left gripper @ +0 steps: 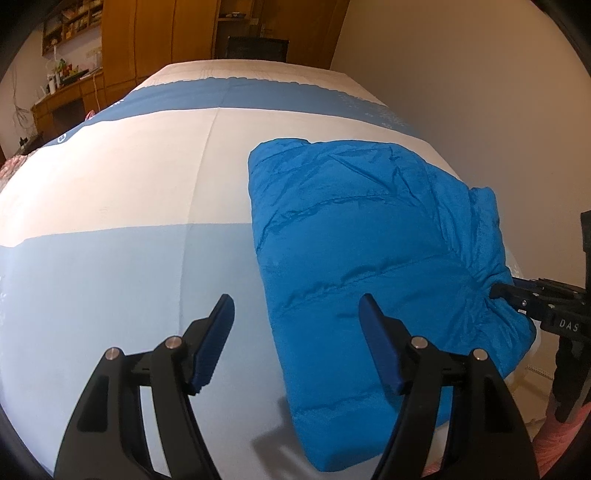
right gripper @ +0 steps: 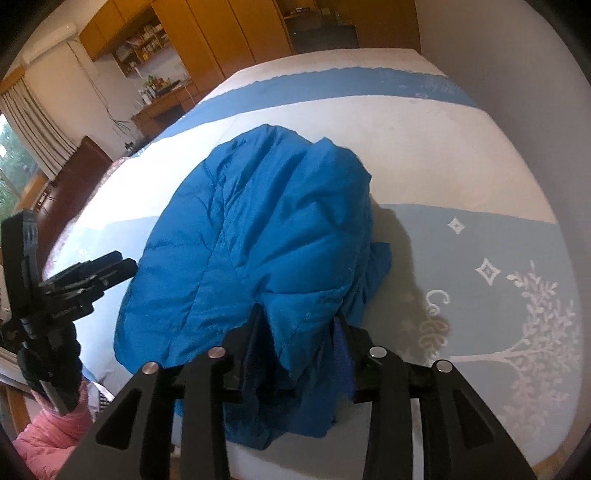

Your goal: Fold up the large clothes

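jacket: blue puffer jacket (left gripper: 362, 236) lies folded into a thick bundle on the bed (left gripper: 122, 192), near its front edge and toward the wall side.
left gripper: left gripper (left gripper: 297, 317) hovers low over the bedspread with its fingers spread wide and nothing between them; its right blue pad (left gripper: 378, 343) overlaps the jacket's near left edge in the picture, whether it touches i cannot tell.
right gripper: right gripper (right gripper: 299, 325) is clamped onto a bunched fold at the jacket's near edge, fabric puckering between the fingers.
left wrist view only: shows the right gripper (left gripper: 496, 291) coming in from the side, its tip buried in radiating creases of the jacket, and the jacket's flat quilted top.
right wrist view only: shows the left gripper (right gripper: 122, 264) beside the jacket's left flank, apart from it; a loose blue lump of fabric sticking out on the jacket's right; white tree embroidery (right gripper: 532, 332) on the pale blue band of the bedspread.
around: wooden wardrobe (right gripper: 229, 33) and shelves behind the bed, a cluttered desk (right gripper: 162, 103), curtains (right gripper: 37, 118) by a window, a pink garment (right gripper: 51, 435) at lower left.
in the way: the right gripper's own fingers and the gathered fabric hide the jacket's near hem in the right wrist view.
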A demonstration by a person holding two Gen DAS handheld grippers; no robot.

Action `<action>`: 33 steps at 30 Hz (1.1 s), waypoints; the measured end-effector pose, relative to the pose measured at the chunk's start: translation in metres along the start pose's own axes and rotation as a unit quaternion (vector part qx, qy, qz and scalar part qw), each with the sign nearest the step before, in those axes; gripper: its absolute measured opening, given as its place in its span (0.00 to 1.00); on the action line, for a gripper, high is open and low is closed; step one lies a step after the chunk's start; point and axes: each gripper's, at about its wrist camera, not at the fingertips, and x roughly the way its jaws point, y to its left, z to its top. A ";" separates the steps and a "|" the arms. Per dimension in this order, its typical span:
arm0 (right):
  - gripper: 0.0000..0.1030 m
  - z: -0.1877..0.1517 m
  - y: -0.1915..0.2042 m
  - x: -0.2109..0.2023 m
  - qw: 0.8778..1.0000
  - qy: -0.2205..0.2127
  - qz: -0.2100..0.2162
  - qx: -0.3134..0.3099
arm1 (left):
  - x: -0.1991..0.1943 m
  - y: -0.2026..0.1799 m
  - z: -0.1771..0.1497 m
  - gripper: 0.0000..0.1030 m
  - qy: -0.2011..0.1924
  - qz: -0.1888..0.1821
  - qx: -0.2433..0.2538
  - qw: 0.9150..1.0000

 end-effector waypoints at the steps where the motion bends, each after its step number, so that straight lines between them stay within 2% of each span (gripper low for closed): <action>1: 0.36 -0.001 0.002 0.000 1.000 -0.001 -0.005 -0.001 | 0.000 -0.001 -0.001 0.67 0.000 0.006 -0.003 1.000; 9: 0.36 -0.011 -0.001 0.009 0.999 0.001 -0.033 -0.003 | 0.001 0.000 -0.007 0.67 -0.013 0.043 -0.024 0.999; 18: 0.36 -0.014 -0.009 0.029 0.999 0.017 -0.033 0.009 | 0.010 -0.006 -0.013 0.69 -0.013 0.069 -0.013 0.997; 22: 0.36 -0.016 -0.011 0.032 0.999 0.021 -0.032 0.016 | 0.013 -0.006 -0.014 0.69 -0.007 0.069 -0.019 0.997; 27: 0.36 -0.013 0.000 0.013 0.998 0.001 -0.056 -0.004 | 0.002 -0.006 -0.016 0.67 -0.008 0.072 -0.022 0.997; 30: 0.36 -0.017 0.014 -0.013 0.997 -0.028 -0.067 -0.029 | -0.008 -0.006 -0.019 0.67 -0.011 0.065 -0.024 0.998; 33: 0.36 -0.021 0.028 -0.034 0.995 -0.052 -0.058 -0.058 | -0.019 -0.008 -0.024 0.67 -0.017 0.063 -0.017 0.998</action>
